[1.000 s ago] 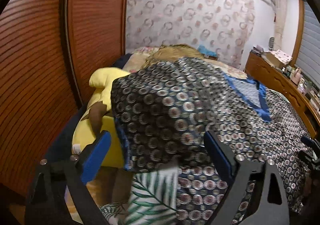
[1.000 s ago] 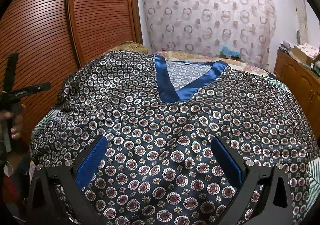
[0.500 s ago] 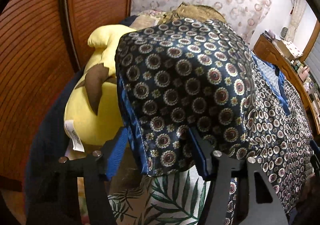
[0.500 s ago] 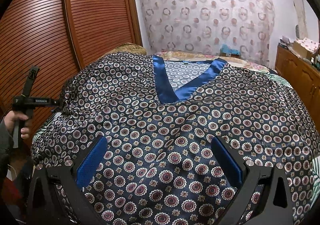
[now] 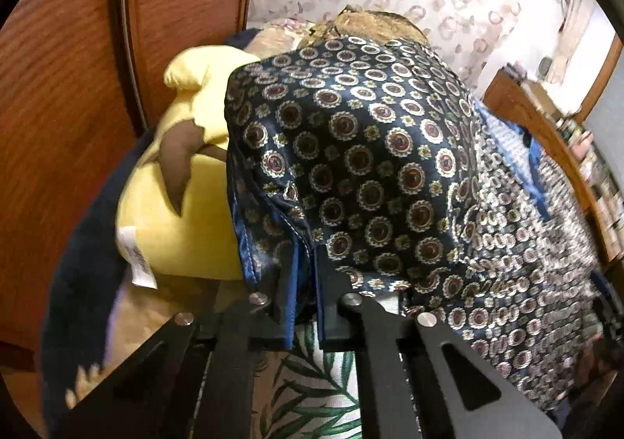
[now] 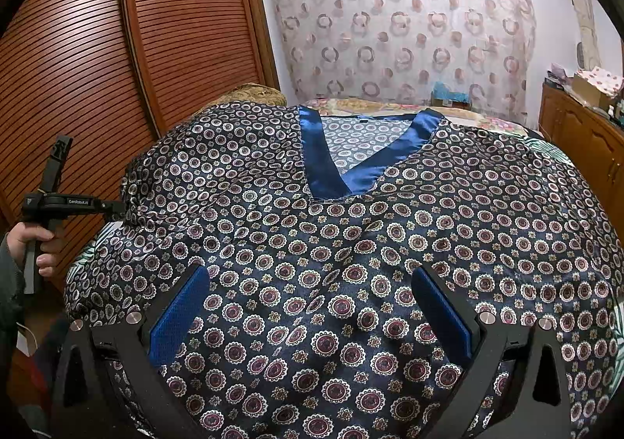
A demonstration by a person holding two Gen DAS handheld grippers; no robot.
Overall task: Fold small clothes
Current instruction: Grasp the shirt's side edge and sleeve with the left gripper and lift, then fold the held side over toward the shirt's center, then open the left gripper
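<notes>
My left gripper (image 5: 306, 275) pinches the shirt's (image 6: 351, 244) left sleeve hem, my right gripper (image 6: 308, 306) spread above it; no fold made yet.

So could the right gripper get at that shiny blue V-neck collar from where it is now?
Probably yes. The right gripper has its fingers spread open over the patterned top, and the blue V-neck collar lies straight ahead with only flat fabric between. It looks like a forward reach away, though.

Black angular right tool (image 6: 312, 316), blue ribbed pads, silver screws, left tool (image 5: 304, 283) alike, grey-green sleeve (image 6: 7, 275)
</notes>
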